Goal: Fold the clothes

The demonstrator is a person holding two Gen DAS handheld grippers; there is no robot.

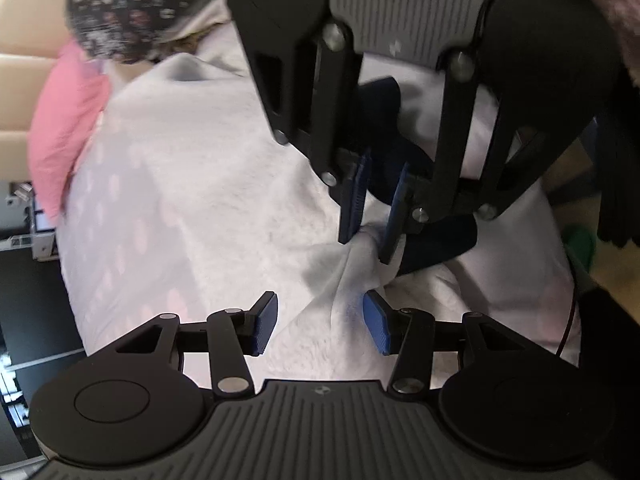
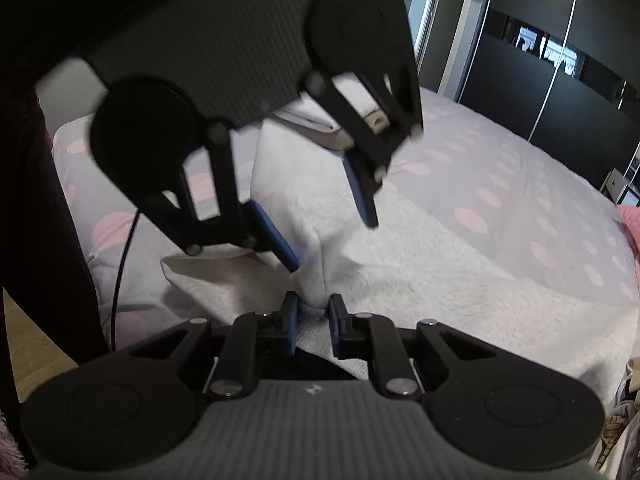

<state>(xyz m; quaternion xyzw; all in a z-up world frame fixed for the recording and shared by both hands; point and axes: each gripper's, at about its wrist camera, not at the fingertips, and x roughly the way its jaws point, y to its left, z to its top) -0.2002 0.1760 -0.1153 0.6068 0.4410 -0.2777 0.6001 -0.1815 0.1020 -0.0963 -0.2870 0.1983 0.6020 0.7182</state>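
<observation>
The right claw (image 2: 313,314) is clenched on a pinched corner of the white fleecy garment (image 2: 420,248), which lies spread over the dotted bed (image 2: 520,168) near its edge. The left claw (image 1: 320,322) is released, its pads either side of the same raised fold. This looks like a handover or re-grip; next, the left would likely need to close on the fabric.

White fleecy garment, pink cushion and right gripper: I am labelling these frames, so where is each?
white fleecy garment (image 1: 224,208): left wrist view, flat middle.
pink cushion (image 1: 64,128): left wrist view, its centre.
right gripper (image 2: 313,318): right wrist view, between fingertips.
</observation>
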